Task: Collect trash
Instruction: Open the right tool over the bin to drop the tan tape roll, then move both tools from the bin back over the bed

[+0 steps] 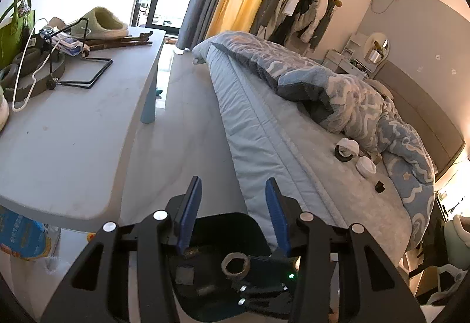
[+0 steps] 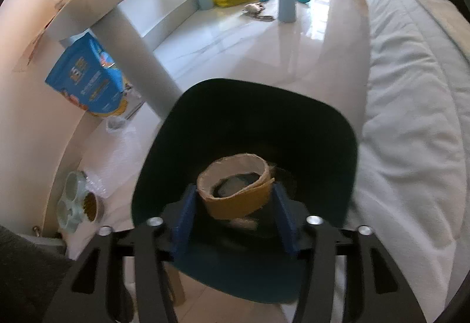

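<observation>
Tape core: brown cardboard ring, between the jaws of the right gripper and over the dark bin. Motion blur; cannot tell whether the jaws pinch it or have let go. Left gripper jaws open, empty, above the same bin, where another ring lies. Judged light, stiff, crushable; best held across the outer wall. Bench left, bed right.
</observation>
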The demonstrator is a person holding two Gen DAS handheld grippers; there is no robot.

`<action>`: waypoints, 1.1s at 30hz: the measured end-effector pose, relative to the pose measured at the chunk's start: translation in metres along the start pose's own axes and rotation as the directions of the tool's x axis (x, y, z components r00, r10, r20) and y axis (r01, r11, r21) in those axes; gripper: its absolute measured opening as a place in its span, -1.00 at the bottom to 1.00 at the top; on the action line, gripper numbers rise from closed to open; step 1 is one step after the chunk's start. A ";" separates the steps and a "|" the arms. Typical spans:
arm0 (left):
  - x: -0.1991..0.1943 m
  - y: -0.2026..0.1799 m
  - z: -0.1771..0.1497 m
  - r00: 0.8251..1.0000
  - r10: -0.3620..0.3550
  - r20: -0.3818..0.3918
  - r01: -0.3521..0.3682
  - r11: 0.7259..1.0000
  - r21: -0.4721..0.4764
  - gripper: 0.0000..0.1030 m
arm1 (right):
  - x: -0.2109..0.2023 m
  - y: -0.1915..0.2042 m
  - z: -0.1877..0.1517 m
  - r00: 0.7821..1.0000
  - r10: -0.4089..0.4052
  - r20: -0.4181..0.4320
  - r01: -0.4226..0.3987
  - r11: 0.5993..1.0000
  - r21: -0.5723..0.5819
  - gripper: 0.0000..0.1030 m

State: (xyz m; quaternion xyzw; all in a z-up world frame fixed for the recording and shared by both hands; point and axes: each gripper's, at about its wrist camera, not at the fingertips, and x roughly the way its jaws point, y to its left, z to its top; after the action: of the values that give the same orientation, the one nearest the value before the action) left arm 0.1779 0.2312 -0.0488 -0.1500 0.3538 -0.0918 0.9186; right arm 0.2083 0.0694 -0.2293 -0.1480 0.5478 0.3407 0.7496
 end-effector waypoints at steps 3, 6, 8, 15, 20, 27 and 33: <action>0.000 -0.006 0.000 1.000 0.000 0.003 0.000 1.000 0.016 -0.09 | 0.000 0.003 0.000 1.000 -0.009 -0.007 0.009 1.000 -0.017 0.27; -0.001 -0.009 0.000 1.000 -0.002 0.011 0.002 1.000 0.023 -0.09 | -0.005 0.000 0.000 1.000 -0.011 0.001 0.011 1.000 -0.008 0.27; -0.003 -0.011 0.001 1.000 -0.005 0.018 0.004 1.000 0.027 -0.09 | -0.010 -0.003 0.000 1.000 -0.014 0.012 0.014 1.000 0.002 0.27; -0.007 -0.023 0.007 0.999 -0.008 0.048 0.006 0.999 0.042 -0.09 | -0.031 -0.008 0.002 0.998 -0.028 0.061 0.028 1.000 -0.004 0.27; -0.007 -0.034 0.011 0.998 -0.025 0.060 0.023 0.999 0.039 -0.08 | -0.054 -0.016 0.004 0.992 -0.047 0.121 0.048 0.999 -0.005 0.27; -0.014 -0.058 0.018 0.994 -0.042 0.101 0.036 0.998 0.057 -0.08 | -0.092 -0.034 0.002 0.970 -0.076 0.230 0.073 0.997 0.021 0.27; -0.005 -0.080 0.017 0.994 -0.023 0.111 0.013 0.996 0.090 -0.08 | -0.129 -0.048 -0.004 0.934 -0.116 0.339 0.111 0.993 0.033 0.27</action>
State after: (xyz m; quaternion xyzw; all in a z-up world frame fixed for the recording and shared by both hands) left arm 0.1807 0.1609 -0.0059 -0.1170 0.2962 -0.1070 0.9419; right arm 0.2156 -0.0126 -0.1196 -0.1134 0.4028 0.3138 0.8523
